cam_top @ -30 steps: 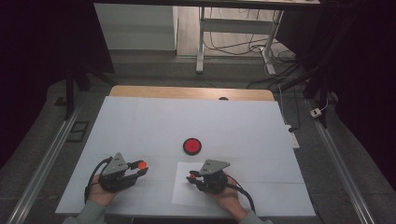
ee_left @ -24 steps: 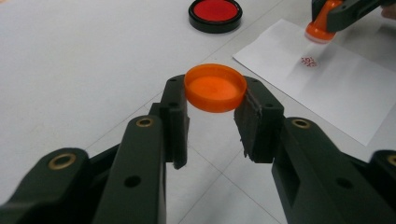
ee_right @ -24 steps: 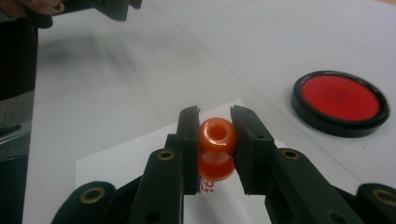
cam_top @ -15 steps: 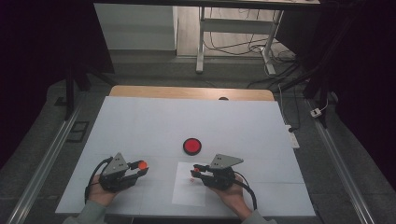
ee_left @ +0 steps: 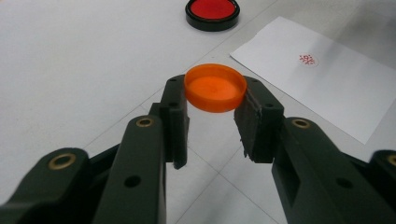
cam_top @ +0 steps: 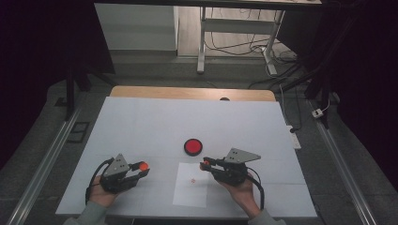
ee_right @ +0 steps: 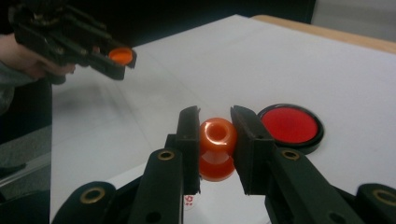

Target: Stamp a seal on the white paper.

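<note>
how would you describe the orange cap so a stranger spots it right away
Start at the white table, near its front left. The left gripper pinches an orange cap there: a shallow, open disc, unlike the black-rimmed red ink pad lying flat mid-table.

Pretty dim room overall, edges fade into near black on both sides. The table (cam_top: 141, 122) has a white top with faint grid lines, and a strip of bare wood (cam_top: 187, 92) shows along its far edge. Grey floor (cam_top: 42, 136) all around, with metal rails (cam_top: 37, 168) running along both sides of the table. Farther back there's a pale cabinet or panel (cam_top: 136, 28) and the white legs of a stand (cam_top: 202, 42), with a tangle of dark cables (cam_top: 244, 44) on the wooden floor behind. A white power strip (cam_top: 293, 136) lies by the table's right edge.
</note>
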Tool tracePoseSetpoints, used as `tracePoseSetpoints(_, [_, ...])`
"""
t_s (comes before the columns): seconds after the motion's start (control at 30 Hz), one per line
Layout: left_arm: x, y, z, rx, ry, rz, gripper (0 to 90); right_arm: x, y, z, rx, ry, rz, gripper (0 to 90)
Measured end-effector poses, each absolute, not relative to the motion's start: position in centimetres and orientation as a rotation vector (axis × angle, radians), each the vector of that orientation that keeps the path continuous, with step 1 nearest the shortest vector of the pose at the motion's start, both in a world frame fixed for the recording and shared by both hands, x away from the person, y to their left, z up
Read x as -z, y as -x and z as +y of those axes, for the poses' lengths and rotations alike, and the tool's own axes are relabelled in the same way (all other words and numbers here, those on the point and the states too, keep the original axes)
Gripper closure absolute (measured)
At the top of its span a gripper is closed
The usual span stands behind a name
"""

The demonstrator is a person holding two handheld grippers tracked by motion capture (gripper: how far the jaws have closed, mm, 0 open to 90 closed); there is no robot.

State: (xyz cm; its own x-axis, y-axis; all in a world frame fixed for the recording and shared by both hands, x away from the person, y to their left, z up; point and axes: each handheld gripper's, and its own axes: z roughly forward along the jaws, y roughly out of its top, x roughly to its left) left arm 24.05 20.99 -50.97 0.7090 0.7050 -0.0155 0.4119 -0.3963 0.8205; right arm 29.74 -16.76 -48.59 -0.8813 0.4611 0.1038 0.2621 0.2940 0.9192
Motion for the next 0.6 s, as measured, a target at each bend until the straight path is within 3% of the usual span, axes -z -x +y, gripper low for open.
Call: tracePoseSetpoints(0.6, [51.1, -24.1, 21.0, -0.425, -2.045, 0.852, 65.0, 46.4, -30.1, -18.7, -1.699, -0.697, 2.262, 72.1])
